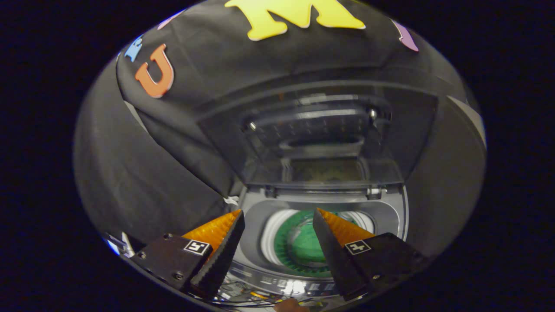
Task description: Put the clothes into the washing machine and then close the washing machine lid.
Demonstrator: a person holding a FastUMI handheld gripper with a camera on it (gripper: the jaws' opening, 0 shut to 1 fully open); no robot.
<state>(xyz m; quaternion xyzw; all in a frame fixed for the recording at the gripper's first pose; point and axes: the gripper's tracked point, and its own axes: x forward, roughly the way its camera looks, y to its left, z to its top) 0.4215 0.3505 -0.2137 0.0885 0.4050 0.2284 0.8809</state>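
Observation:
A top-loading washing machine [392,216] stands just ahead of me with its lid [321,134] raised upright behind the opening. The lid is dark and see-through, hinged at the back of the grey top rim. Down in the drum [277,225], with its white wall, lies a green garment [305,247], seen between my fingers. My gripper [277,216] hovers above the front of the opening. It is open and holds nothing; its fingertips [236,216] point over the drum's mouth.
Black cloth walls [130,173] close in behind and on both sides of the machine. The machine's control panel [295,286] runs along its front edge, below my fingers, with some thin cables beside it.

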